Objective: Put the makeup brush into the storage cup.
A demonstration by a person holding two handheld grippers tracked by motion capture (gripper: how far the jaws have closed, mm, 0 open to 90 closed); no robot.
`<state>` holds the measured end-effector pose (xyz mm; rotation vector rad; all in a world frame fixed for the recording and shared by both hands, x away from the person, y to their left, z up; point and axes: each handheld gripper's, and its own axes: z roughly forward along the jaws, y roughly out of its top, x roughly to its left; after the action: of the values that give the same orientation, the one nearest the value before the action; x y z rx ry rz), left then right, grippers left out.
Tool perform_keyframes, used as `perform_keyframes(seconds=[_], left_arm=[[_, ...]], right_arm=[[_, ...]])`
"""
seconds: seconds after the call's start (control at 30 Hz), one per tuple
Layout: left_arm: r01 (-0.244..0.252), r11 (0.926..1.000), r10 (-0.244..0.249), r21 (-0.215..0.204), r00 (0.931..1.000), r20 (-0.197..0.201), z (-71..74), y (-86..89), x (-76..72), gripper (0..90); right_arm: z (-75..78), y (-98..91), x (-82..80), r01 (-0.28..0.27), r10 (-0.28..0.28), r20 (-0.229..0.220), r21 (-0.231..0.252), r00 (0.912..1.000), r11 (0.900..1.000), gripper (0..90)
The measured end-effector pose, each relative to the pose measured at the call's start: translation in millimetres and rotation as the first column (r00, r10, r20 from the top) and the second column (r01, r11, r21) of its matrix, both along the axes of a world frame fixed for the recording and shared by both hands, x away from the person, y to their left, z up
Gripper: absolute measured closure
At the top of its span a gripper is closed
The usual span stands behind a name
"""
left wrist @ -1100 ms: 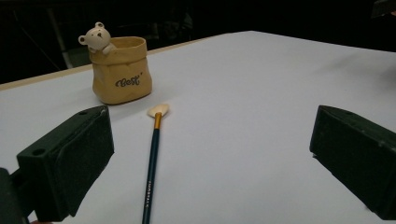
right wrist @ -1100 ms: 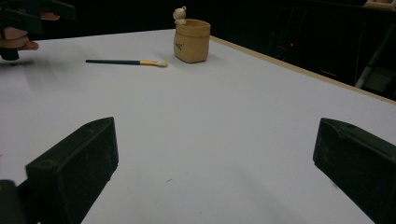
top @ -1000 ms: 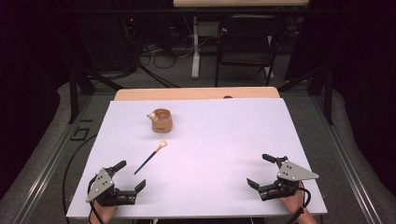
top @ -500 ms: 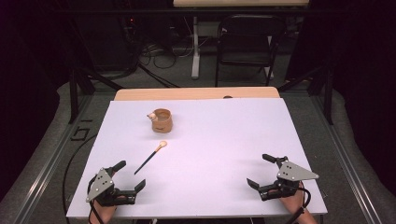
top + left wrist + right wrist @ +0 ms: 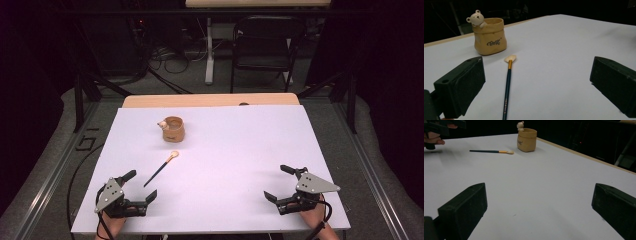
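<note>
A tan sack-shaped cup (image 5: 173, 129) (image 5: 489, 39) (image 5: 526, 139) with a small bear figure on its rim stands on the white table toward the far left. A dark-handled brush (image 5: 161, 168) (image 5: 507, 82) (image 5: 490, 151) with a pale tip lies flat just in front of it, tip toward the cup. My left gripper (image 5: 136, 185) (image 5: 537, 86) rests open at the near left edge, close to the brush's handle end. My right gripper (image 5: 282, 182) (image 5: 539, 212) sits open at the near right, nothing between its jaws.
The white table (image 5: 230, 150) has a wooden strip (image 5: 210, 100) along its far edge. A black chair (image 5: 262, 45) and cables on the floor lie beyond it. In the right gripper view the other hand (image 5: 434, 137) shows at the far left.
</note>
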<state>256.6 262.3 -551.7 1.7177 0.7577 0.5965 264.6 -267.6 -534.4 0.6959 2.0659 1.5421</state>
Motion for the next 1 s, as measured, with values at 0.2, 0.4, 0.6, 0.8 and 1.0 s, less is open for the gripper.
perform_keyframes(seconds=[0.2,0.4,0.6,0.8,1.0], left_arm=[[0.002,1.0,-0.002,-0.001,0.9999,-0.014,1.0,-1.5,3.8,0.1],[0.01,0.9998,-0.01,0.018,0.9998,-0.015,2.4,-4.8,9.1,0.1],[0.015,0.9996,-0.014,0.024,0.9996,-0.022,3.8,-9.4,16.2,0.0],[0.017,0.9992,-0.016,0.038,0.9997,-0.02,5.5,-14.1,22.0,0.0],[0.007,0.9992,-0.006,0.04,0.9994,-0.035,7.6,-15.6,29.4,0.0]], right_arm=[[-0.3,0.0,0.6,0.001,-0.001,0.0,0.005,1.0,1.0,0.0],[-0.1,-0.2,0.7,0.0,0.0,-0.002,-0.006,1.0,1.0,0.0],[-0.2,-0.3,0.6,0.002,-0.002,-0.002,-0.004,1.0,1.0,0.0],[-0.3,-0.6,0.8,0.002,-0.002,-0.003,-0.004,1.0,1.0,0.0],[-0.2,-0.7,0.6,0.003,-0.003,-0.004,-0.004,1.0,1.0,0.0]])
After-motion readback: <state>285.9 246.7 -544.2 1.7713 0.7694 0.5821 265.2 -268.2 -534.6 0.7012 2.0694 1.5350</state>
